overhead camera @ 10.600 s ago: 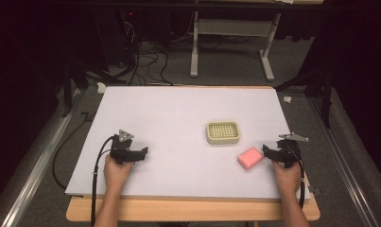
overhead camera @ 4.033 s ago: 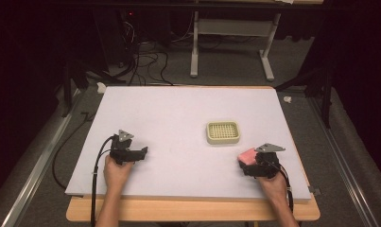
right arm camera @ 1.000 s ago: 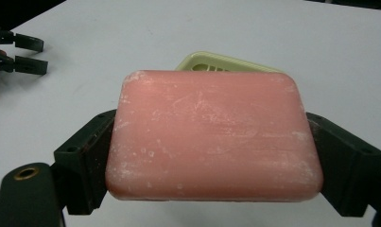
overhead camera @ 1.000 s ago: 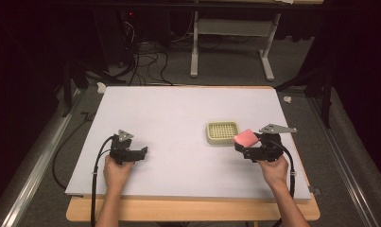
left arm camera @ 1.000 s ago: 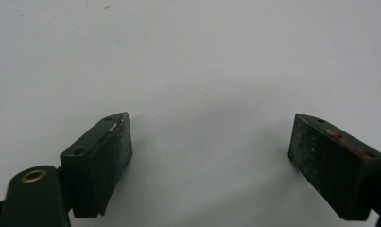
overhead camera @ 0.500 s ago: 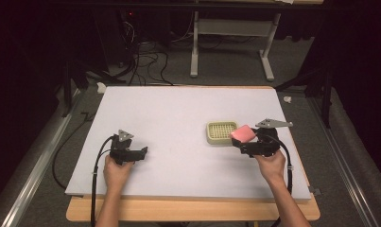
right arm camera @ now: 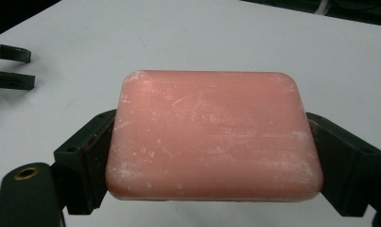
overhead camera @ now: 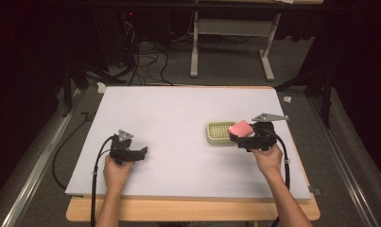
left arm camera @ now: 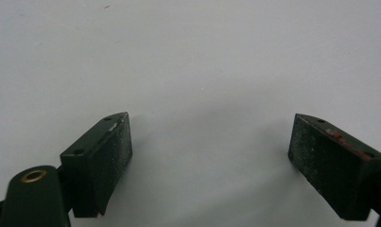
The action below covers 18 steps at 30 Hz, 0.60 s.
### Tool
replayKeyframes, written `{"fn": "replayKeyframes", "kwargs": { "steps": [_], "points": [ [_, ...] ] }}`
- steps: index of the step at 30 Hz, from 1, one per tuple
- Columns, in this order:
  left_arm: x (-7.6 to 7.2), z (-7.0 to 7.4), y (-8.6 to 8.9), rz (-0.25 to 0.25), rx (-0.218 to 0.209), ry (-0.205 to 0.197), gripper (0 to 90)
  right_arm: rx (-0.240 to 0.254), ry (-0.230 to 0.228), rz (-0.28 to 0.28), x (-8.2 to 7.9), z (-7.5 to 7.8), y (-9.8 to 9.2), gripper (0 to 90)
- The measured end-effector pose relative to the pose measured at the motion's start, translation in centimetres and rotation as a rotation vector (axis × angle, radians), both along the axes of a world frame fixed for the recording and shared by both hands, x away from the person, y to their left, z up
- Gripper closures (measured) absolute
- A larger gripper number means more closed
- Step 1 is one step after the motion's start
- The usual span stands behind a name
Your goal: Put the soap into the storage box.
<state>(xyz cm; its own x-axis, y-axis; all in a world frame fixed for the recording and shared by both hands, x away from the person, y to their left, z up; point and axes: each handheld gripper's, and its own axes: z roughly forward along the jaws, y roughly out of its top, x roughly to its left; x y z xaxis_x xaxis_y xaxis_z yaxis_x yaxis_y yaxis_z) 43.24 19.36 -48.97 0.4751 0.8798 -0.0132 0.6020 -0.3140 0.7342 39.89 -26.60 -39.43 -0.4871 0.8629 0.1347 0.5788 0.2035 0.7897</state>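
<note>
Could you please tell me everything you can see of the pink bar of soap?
The pink bar of soap is a flat rectangular block with rounded corners, its matte top scuffed with whitish marks. It lies level, clamped at both short ends by the black fingers of the right gripper. In the high view it is held above the white table, at the right edge of the cream slotted soap dish.
</note>
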Motion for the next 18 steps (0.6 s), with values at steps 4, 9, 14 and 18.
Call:
{"fn": "replayKeyframes", "kwargs": {
  "steps": [4, 9, 14, 18],
  "points": [
    [0.0, 0.0, 0.0, 0.000, 0.000, 0.000, 14.7, -0.009, 0.004, -0.001, 0.5, 0.0, 0.3, 13.8],
    [0.0, 0.0, 0.0, 0.000, 0.000, 0.000, 14.7, -0.020, 0.016, -0.003, 1.0, 0.0, 0.7, 13.8],
    [0.0, 0.0, 0.0, 0.000, 0.000, 0.000, 14.7, -0.027, 0.037, -0.013, 1.6, -0.3, 1.1, 13.8],
    [0.0, 0.0, 0.0, 0.000, 0.000, 0.000, 14.7, -0.034, 0.043, -0.017, 2.0, -0.5, 1.3, 13.8]
  ]
}}
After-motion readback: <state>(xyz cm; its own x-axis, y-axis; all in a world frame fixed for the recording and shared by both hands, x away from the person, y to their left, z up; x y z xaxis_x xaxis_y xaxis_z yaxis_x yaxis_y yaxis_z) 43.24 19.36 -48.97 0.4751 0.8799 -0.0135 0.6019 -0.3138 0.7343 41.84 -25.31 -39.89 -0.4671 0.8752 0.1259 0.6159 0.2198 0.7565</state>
